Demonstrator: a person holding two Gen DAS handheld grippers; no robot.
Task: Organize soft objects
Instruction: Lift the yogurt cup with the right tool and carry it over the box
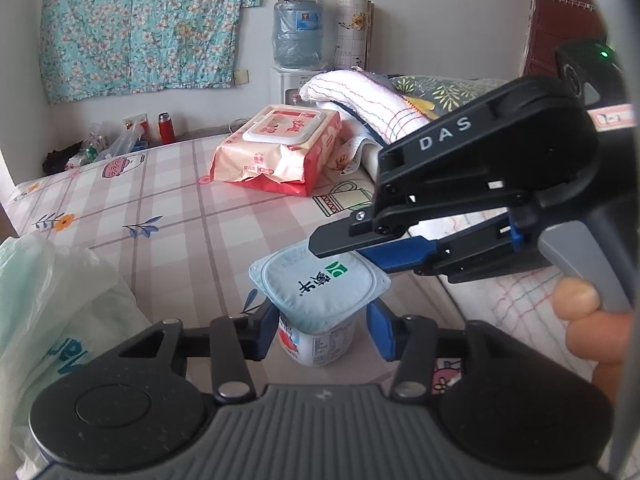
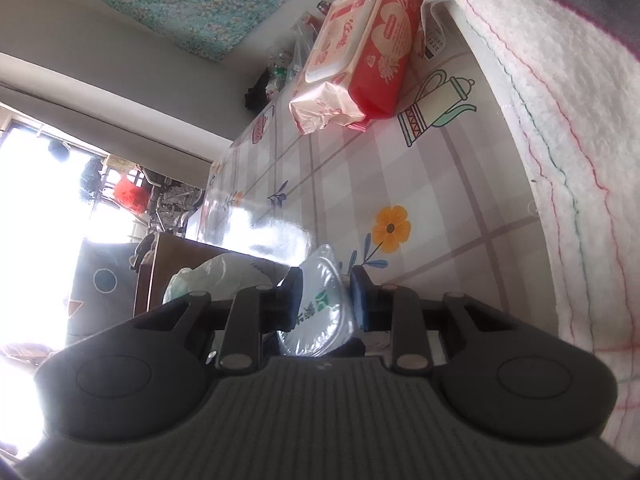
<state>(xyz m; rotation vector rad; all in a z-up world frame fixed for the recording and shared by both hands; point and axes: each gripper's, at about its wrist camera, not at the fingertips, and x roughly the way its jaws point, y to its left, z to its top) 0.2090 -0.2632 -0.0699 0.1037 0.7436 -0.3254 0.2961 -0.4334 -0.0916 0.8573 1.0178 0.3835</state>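
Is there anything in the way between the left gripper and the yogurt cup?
Nothing visible. The yogurt cup already sits between the left gripper's fingers. The right gripper only pinches the lid's rim from the other side.

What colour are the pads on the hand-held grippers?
Blue pads, clearest in the left wrist view.

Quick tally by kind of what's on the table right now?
Yogurt cup: 1
Wet wipes pack: 1
Folded towel: 1
Plastic bag: 1
Total: 4
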